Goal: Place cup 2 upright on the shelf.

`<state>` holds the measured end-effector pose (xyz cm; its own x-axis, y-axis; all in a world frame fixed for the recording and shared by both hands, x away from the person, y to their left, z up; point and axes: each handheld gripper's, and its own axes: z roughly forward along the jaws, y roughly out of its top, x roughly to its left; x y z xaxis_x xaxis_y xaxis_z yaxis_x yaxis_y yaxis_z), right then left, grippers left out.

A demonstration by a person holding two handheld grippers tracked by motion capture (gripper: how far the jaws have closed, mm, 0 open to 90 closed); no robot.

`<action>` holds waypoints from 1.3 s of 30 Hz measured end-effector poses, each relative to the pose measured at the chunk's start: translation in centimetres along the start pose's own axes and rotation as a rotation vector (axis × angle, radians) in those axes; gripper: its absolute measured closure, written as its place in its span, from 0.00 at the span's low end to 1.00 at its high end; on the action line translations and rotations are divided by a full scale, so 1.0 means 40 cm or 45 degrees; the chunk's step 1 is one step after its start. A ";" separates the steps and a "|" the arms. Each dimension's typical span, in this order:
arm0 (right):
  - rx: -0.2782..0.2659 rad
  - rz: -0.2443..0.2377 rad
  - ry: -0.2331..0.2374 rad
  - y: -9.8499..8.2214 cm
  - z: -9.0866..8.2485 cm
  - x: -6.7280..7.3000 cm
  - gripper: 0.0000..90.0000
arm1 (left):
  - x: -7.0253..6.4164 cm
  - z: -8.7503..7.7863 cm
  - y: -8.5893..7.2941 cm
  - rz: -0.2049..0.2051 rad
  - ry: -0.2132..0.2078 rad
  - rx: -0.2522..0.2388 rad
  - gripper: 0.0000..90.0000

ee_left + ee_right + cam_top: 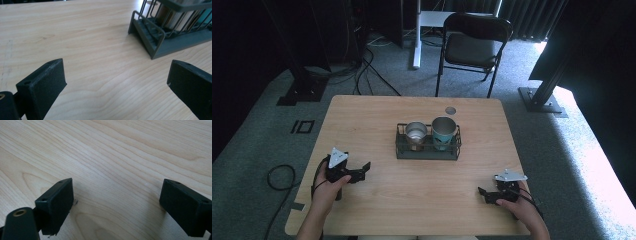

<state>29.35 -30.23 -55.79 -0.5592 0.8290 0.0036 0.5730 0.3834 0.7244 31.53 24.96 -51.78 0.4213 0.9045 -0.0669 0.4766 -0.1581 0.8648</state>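
Rack (428, 150) lies ahead of both your tools, near the middle of the worktop (377, 200), its long axis running across you from left to right. From your left tool (361, 171) it sits forward and to the right; from your right tool (484, 194) forward and to the left. The left one looks the nearer of the two, and the left gripper view has the rack's end just beyond its jaws, up and to the right.

Count what stands in the rack: two cups, side by side and upright. The steel cup (416, 133) takes the left place, the teal cup (444, 131) the right, so the steel one is the natural pick for your left tool and the teal one for your right.

Both tools are spread wide with nothing between the jaws, each low over bare wood and well apart from the rack. One rack, two cups, two tools.
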 end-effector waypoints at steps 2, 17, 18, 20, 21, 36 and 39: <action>0.000 0.001 0.000 0.000 0.000 0.000 0.13 | 0.002 -0.004 -0.007 -0.009 0.010 0.002 0.03; 0.000 0.000 0.000 0.000 0.000 0.000 0.13 | 0.018 -0.024 -0.062 -0.071 0.094 0.056 0.03; 0.000 0.000 0.000 0.000 0.000 0.000 0.13 | 0.018 -0.024 -0.062 -0.071 0.094 0.056 0.03; -0.001 0.001 0.000 0.000 0.000 0.000 0.13 | 0.022 -0.027 -0.069 -0.068 0.125 0.065 0.03; 0.000 0.000 0.000 0.000 0.000 0.000 0.13 | 0.024 -0.028 -0.073 -0.074 0.127 0.064 0.03; 0.000 -0.001 0.000 0.000 0.000 0.000 0.13 | 0.048 -0.039 -0.109 -0.116 0.262 0.138 0.03; 0.000 0.000 0.000 0.000 0.000 0.000 0.13 | 0.051 -0.044 -0.111 -0.136 0.301 0.141 0.03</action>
<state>29.35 -30.24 -55.79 -0.5593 0.8289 0.0039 0.5729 0.3832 0.7245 28.94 28.20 -54.88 0.1786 0.9836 -0.0259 0.5958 -0.0872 0.7984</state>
